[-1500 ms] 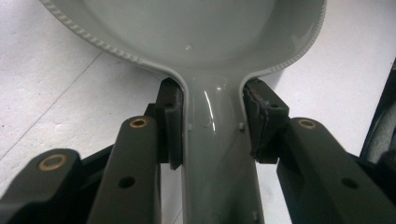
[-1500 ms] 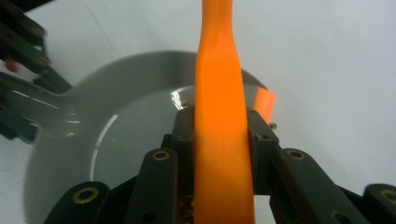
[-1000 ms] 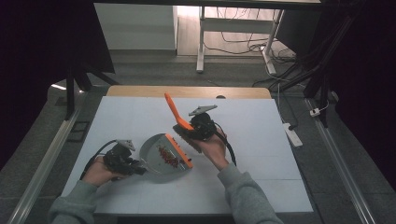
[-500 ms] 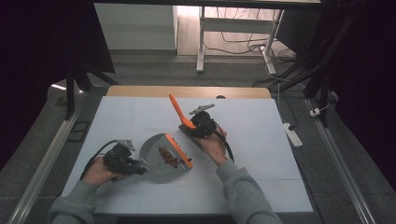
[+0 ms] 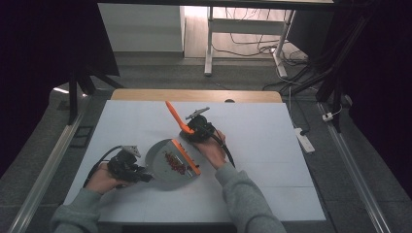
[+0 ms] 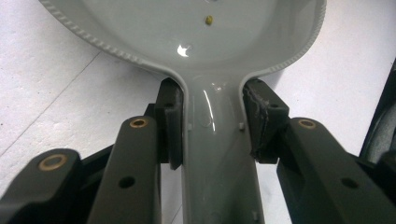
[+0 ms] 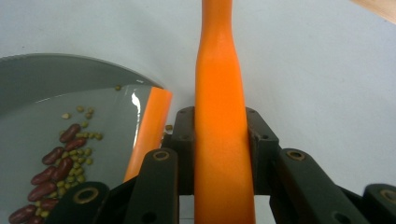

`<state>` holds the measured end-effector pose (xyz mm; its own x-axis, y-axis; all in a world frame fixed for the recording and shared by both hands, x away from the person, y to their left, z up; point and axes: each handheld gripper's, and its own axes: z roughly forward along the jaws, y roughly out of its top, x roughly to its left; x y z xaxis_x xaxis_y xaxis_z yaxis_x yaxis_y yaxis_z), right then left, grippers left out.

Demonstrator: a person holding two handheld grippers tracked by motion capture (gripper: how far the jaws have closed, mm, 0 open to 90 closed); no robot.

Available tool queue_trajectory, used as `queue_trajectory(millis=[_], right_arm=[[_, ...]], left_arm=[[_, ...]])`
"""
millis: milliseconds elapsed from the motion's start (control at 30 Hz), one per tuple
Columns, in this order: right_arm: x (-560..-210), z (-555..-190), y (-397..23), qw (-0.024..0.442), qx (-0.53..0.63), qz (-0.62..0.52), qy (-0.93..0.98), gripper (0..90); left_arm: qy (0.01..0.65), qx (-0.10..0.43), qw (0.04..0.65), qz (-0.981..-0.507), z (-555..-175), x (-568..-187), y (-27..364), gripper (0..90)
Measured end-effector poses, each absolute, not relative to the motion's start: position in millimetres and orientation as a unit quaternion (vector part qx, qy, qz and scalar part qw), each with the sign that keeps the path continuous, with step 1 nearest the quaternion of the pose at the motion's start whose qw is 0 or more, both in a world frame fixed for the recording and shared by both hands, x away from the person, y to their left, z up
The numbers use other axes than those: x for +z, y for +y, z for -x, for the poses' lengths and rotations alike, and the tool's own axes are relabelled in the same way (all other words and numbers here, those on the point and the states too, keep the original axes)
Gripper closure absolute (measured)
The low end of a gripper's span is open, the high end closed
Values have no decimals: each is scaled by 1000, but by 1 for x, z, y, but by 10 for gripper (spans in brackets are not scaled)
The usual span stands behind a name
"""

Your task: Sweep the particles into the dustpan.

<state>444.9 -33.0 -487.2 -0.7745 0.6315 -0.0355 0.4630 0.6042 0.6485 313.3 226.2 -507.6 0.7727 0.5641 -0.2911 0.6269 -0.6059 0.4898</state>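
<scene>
A white power strip (image 5: 303, 140) lies on the grey floor (image 5: 340, 194) just beside the counter's (image 5: 252, 126) right edge. Beyond its far edge stand white desk legs (image 5: 209, 43) amid tangled cables (image 5: 252, 41).

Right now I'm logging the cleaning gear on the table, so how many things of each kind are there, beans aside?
Grey dustpan, orange lip, beans inside: 1
Orange brush handle: 1
Hand-held grippers, left gripper and right gripper: 2
Total: 4
</scene>
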Motion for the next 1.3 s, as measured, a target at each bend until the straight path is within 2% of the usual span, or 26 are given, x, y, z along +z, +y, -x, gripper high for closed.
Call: queue_trajectory(millis=[600, 633, 700, 733, 767, 800, 867, 1000, 1300], right_arm=[[-487, -425, -17, 111, 319, -293, 894, 705], [-487, -423, -18, 91, 333, -299, 890, 704], [-486, -421, -18, 84, 341, -301, 887, 704], [-484, -418, -18, 59, 357, -297, 883, 705], [-484, -418, -18, 59, 357, -297, 883, 705], [-482, -413, -14, 25, 373, -288, 882, 705], [-480, -410, -11, 23, 375, -278, 884, 705], [-468, -401, -9, 47, 388, -255, 884, 705], [-456, -411, -40, 92, 392, -279, 872, 705]], left_arm=[[333, -55, 293, -894, -314, -508, 226, 620], [333, -55, 292, -895, -314, -508, 226, 620], [333, -55, 291, -895, -314, -508, 226, 620], [333, -55, 291, -895, -314, -508, 226, 620], [333, -55, 291, -895, -314, -508, 226, 620], [334, -55, 291, -895, -314, -508, 226, 620], [334, -55, 292, -894, -314, -508, 226, 620], [334, -54, 290, -895, -314, -509, 226, 620], [334, -54, 291, -895, -313, -509, 226, 620]])
